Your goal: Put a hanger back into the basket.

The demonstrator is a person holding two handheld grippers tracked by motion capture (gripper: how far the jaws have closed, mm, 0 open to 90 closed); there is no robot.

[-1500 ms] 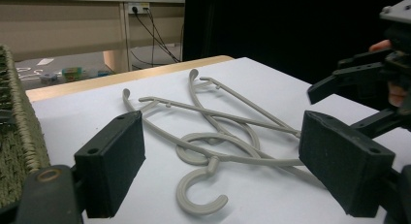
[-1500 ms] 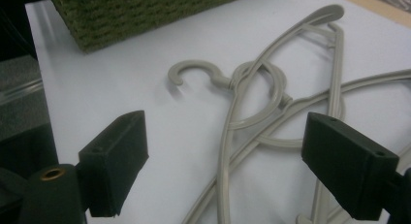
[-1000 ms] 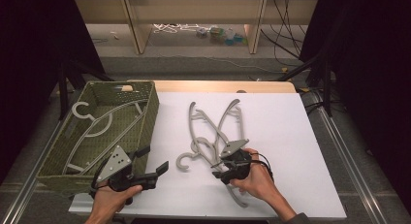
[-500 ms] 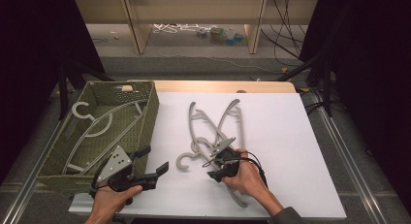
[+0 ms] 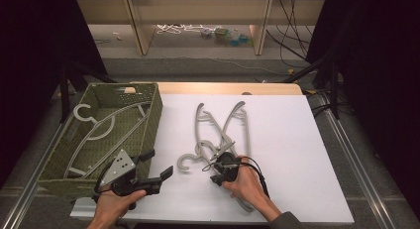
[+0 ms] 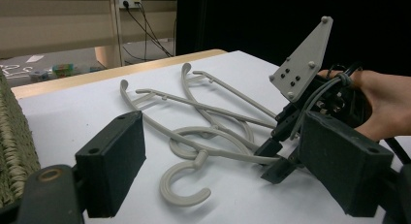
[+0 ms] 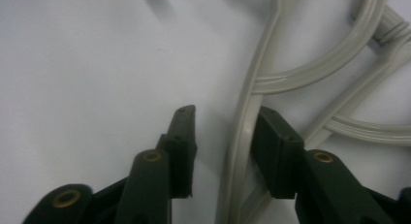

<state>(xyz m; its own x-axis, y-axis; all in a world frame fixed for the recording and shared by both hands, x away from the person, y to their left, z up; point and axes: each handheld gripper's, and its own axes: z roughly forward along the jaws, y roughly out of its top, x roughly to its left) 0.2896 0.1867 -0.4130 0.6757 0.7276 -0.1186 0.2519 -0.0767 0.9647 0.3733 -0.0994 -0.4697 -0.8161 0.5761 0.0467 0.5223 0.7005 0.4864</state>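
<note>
The fingers (image 6: pixel 116 156) of the left gripper (image 5: pixel 148 177) are seen spread wide with nothing between them, held low over the near left part of the desk (image 5: pixel 297 140), just beside the front corner of the green woven basket (image 5: pixel 151 120); one pale hanger (image 5: pixel 106 127) is laid inside that basket; the gripper is pointed towards the middle of the desk, where two more pale hangers (image 5: pixel 223 127) are crossed over each other on the white sheet; the hook (image 6: pixel 181 185) of one of them is turned towards the left gripper; further right, the right gripper (image 5: pixel 215 165) is set down at the place where the hangers meet; its fingers (image 7: pixel 181 136) have just been closing and are placed on either side of a hanger arm (image 7: pixel 242 136), the right one close against it, the left one a little apart from it, so that no grip is yet made; the right hand (image 5: pixel 250 182) is rested on the desk behind it.
</note>
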